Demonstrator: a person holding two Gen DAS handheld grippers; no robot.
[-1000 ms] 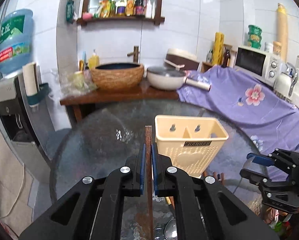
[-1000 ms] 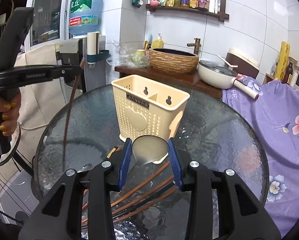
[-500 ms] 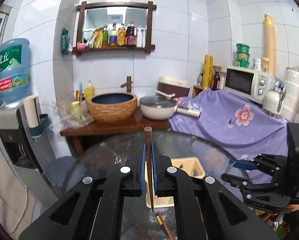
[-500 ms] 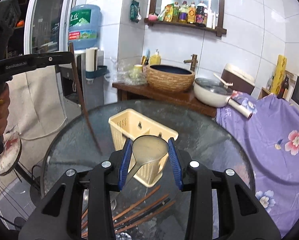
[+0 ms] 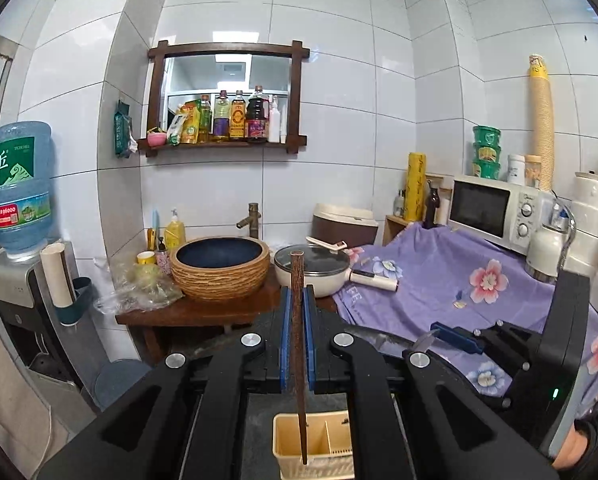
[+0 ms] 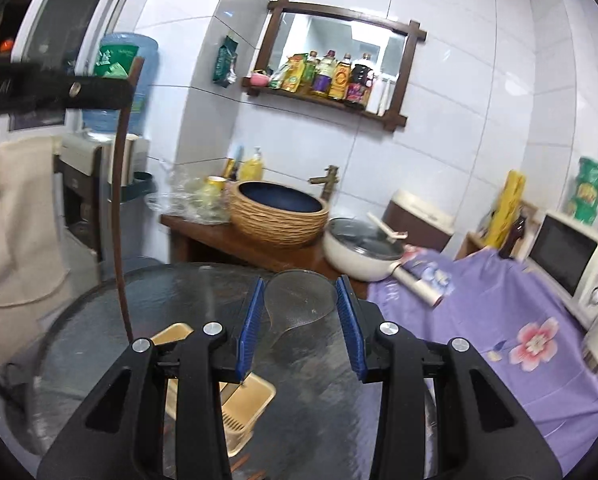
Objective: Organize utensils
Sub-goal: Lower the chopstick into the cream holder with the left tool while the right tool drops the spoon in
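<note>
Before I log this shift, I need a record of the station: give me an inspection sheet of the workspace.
Surface: round glass table, textured.
Job's things: cream utensil holder on the table; brown chopstick; metal spoon.
Clutter: more chopsticks lying near the holder.
Grippers: left gripper shut on the chopstick, above the holder; right gripper shut on the spoon bowl.
Cables: nothing seen.
Surroundings: basin, pan, microwave, purple floral cloth, water dispenser bottle.
</note>
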